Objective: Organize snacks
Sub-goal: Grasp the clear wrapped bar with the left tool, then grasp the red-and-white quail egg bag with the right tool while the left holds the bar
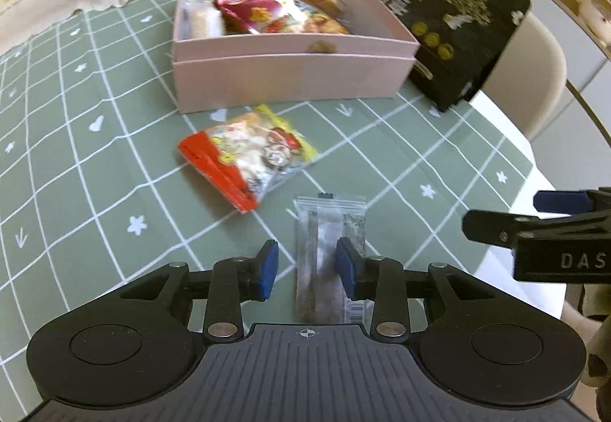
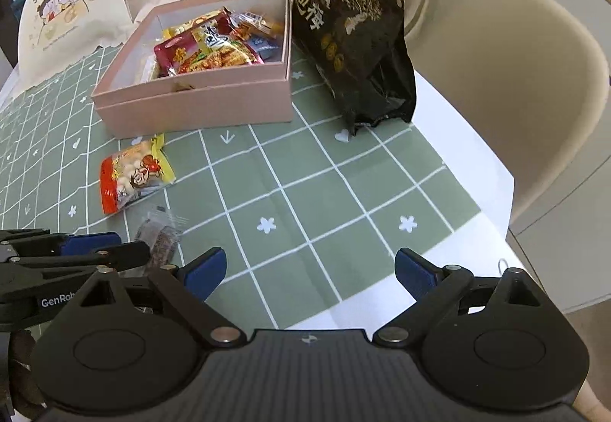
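Snacks still to be sorted lie on the green checked cloth of the desk (image 2: pixel 324 193) in front of the pink box (image 1: pixel 290 78), which already holds a heap of packets. Two remain outside it: a red and yellow snack bag (image 1: pixel 248 154) just before the box's near wall, and a slim clear sachet (image 1: pixel 330 254) with a dark bar inside, closer to the cameras. The sachet is the one that matters now. Seen from the left wrist, it lies flat with its long axis running straight away from the left gripper (image 1: pixel 305 271), in line with the way the gripper points, and its near half sits between the two blue pads. Those fingers stand a little apart, narrowly spread around the sachet; the right-hand pad overlaps the sachet's edge while the left-hand pad shows bare cloth beside it, so I judge that nothing is pinched yet. The right gripper (image 2: pixel 309 271) hangs just to the right of the left one, its fingers spread wide over empty cloth with nothing between them; the sachet lies off to its left, partly hidden behind the left tool. So the left hand is plainly the nearer one. Because the packet's length runs along the gripper's line, closing would squeeze it across its narrow width, which looks a sound grip. The box lies ahead, beyond the red and yellow bag.
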